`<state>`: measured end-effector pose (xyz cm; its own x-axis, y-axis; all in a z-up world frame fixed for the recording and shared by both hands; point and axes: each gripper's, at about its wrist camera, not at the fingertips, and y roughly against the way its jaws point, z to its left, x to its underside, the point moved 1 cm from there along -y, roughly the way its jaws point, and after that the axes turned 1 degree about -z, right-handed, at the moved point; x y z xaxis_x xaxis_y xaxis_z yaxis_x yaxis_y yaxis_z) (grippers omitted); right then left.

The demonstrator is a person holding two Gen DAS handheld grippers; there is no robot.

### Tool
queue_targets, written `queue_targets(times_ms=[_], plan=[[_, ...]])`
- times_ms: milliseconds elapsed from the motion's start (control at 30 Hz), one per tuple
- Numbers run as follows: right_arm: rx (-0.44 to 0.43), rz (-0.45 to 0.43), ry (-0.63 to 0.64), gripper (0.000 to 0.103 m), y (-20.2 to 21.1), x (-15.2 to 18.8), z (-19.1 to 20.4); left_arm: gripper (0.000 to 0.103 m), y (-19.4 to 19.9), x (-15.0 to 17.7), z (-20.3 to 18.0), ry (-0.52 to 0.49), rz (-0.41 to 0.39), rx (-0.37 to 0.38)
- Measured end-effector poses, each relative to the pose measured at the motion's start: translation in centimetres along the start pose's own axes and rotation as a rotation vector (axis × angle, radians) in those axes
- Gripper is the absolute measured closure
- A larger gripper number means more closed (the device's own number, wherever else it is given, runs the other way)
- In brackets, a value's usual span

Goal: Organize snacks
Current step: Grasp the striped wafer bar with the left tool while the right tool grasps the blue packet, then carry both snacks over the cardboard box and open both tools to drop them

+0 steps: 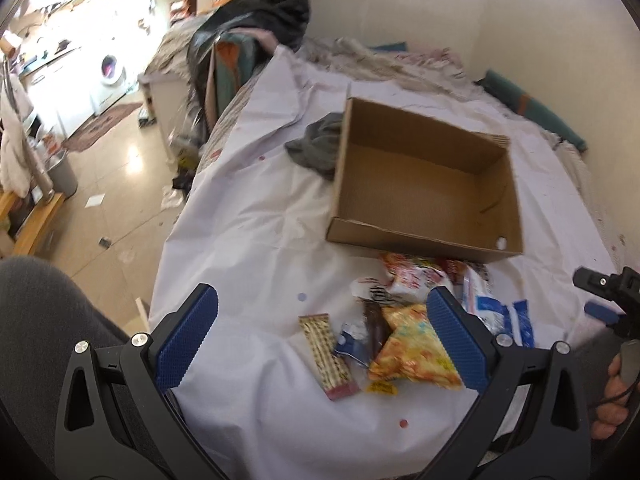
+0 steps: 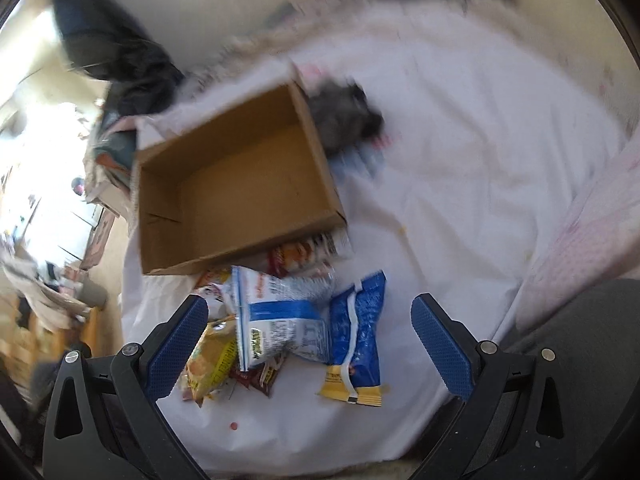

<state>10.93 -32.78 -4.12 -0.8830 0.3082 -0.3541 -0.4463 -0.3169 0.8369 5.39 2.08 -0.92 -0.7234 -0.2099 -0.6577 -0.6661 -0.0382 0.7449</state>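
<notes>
An empty brown cardboard box (image 1: pixel 424 184) lies open on a white sheet (image 1: pixel 248 232); it also shows in the right wrist view (image 2: pixel 236 184). A pile of snack packets lies just in front of it. In the left wrist view I see a tan wafer bar (image 1: pixel 326 356), a yellow-orange packet (image 1: pixel 416 354) and a white-blue bag (image 1: pixel 486 304). My left gripper (image 1: pixel 320 332) is open above them, holding nothing. In the right wrist view a white-blue bag (image 2: pixel 280 316), a blue-yellow packet (image 2: pixel 358 336) and a yellow packet (image 2: pixel 212 360) lie between the fingers of my open, empty right gripper (image 2: pixel 310 340).
A grey cloth (image 1: pixel 318 146) lies against the box's far side. Rumpled bedding and a teal cushion (image 1: pixel 532 108) line the wall. The sheet's left edge drops to a tiled floor (image 1: pixel 116 176) with clutter. The right gripper shows at the left view's right edge (image 1: pixel 608 296).
</notes>
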Motion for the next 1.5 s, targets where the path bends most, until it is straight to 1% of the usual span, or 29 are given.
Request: queue_targets(times_ms=[33, 67, 100, 167, 200, 267, 300, 367, 400, 433, 467, 500, 533, 567, 600, 633, 667, 733, 833, 933, 1000, 1100, 1167, 1233, 1267, 1333, 1367, 1400, 1500], plan=[[0.000, 0.042, -0.041, 0.000, -0.8, -0.5, -0.8, 0.000, -0.5, -0.4, 0.3, 0.011, 0.017, -0.001], [0.019, 0.100, -0.071, 0.000, -2.1, -0.9, -1.5, 0.000, -1.0, -0.8, 0.4, 0.021, 0.037, 0.003], [0.044, 0.157, -0.063, 0.000, -3.4, -1.0, -1.8, 0.000, -1.6, -1.2, 0.5, 0.033, 0.059, 0.006], [0.075, 0.216, -0.029, 0.001, -5.4, -1.0, -2.0, 0.000, -2.8, -1.8, 0.8, 0.044, 0.103, 0.011], [0.096, 0.245, -0.012, 0.003, -6.3, -0.8, -1.9, 0.000, -3.4, -2.0, 1.0, 0.053, 0.128, 0.015], [0.105, 0.312, 0.006, 0.018, -8.3, -0.1, -2.0, 0.000, -4.7, -2.2, 1.4, 0.068, 0.178, 0.010], [0.104, 0.338, 0.006, 0.021, -9.0, 0.2, -2.2, 0.000, -5.2, -2.2, 1.7, 0.078, 0.198, 0.007], [0.102, 0.381, 0.004, 0.031, -10.4, 1.1, -2.4, 0.000, -6.1, -2.0, 2.2, 0.102, 0.236, 0.000], [0.105, 0.392, 0.010, 0.033, -10.9, 1.4, -2.5, 0.001, -6.7, -1.7, 2.5, 0.117, 0.264, -0.001], [0.108, 0.403, 0.021, 0.037, -11.4, 1.8, -2.5, 0.003, -7.2, -1.4, 2.7, 0.128, 0.285, -0.004], [0.114, 0.408, 0.035, 0.044, -11.7, 2.2, -2.6, 0.003, -7.7, -1.1, 2.9, 0.137, 0.308, -0.007], [0.125, 0.405, 0.050, 0.049, -11.8, 2.4, -2.5, 0.005, -8.3, -0.5, 3.0, 0.149, 0.337, -0.008], [0.115, 0.395, 0.050, 0.064, -11.6, 2.4, -2.6, 0.008, -8.6, -0.3, 3.0, 0.152, 0.352, -0.008], [0.093, 0.384, 0.039, 0.075, -11.3, 2.3, -2.6, 0.010, -9.2, 0.3, 3.0, 0.158, 0.381, -0.007], [0.075, 0.355, 0.033, 0.079, -10.7, 2.1, -2.5, 0.016, -9.5, 0.6, 3.0, 0.164, 0.399, -0.005], [0.076, 0.324, 0.032, 0.081, -10.1, 2.0, -2.6, 0.024, -10.0, 1.0, 3.1, 0.174, 0.422, -0.002], [0.077, 0.293, 0.031, 0.081, -9.4, 1.7, -2.6, 0.029, -10.5, 1.6, 3.1, 0.188, 0.452, 0.000], [0.045, 0.229, 0.007, 0.081, -7.8, 1.2, -2.9, 0.043, -11.1, 2.3, 3.0, 0.196, 0.481, -0.004], [-0.002, 0.121, -0.014, 0.081, -5.0, 0.1, -2.8, 0.055, -12.2, 3.3, 2.7, 0.198, 0.519, -0.020], [-0.036, 0.047, -0.028, 0.081, -3.9, -0.4, -2.8, 0.061, -12.9, 4.4, 2.3, 0.193, 0.550, -0.029], [-0.053, 0.031, -0.038, 0.081, -3.5, -0.7, -2.9, 0.061, -13.3, 4.8, 2.1, 0.190, 0.557, -0.039], [-0.046, 0.029, -0.039, 0.081, -3.8, -0.9, -2.8, 0.068, -13.8, 5.0, 1.5, 0.171, 0.552, -0.044], [-0.041, 0.027, -0.048, 0.081, -4.0, -1.0, -2.7, 0.069, -14.2, 5.1, 0.8, 0.153, 0.548, -0.038], [-0.056, 0.026, -0.070, 0.081, -4.1, -1.1, -3.0, 0.071, -14.7, 5.4, 0.3, 0.146, 0.567, -0.027], [-0.062, 0.024, -0.077, 0.081, -4.1, -1.1, -3.0, 0.071, -14.8, 5.7, 0.1, 0.135, 0.574, -0.035], [-0.071, 0.025, -0.081, 0.081, -4.6, -1.2, -2.9, 0.071, -15.0, 6.1, -0.2, 0.107, 0.563, -0.050], [-0.072, 0.023, -0.081, 0.081, -4.6, -1.2, -2.9, 0.073, -15.0, 6.1, -0.2, 0.096, 0.558, -0.050], [-0.074, 0.020, -0.082, 0.081, -4.5, -1.3, -2.9, 0.080, -15.0, 6.0, -0.1, 0.097, 0.556, -0.054], [-0.078, -0.004, -0.088, 0.081, -4.0, -1.5, -3.0, 0.082, -14.8, 5.6, 0.4, 0.126, 0.557, -0.042]])
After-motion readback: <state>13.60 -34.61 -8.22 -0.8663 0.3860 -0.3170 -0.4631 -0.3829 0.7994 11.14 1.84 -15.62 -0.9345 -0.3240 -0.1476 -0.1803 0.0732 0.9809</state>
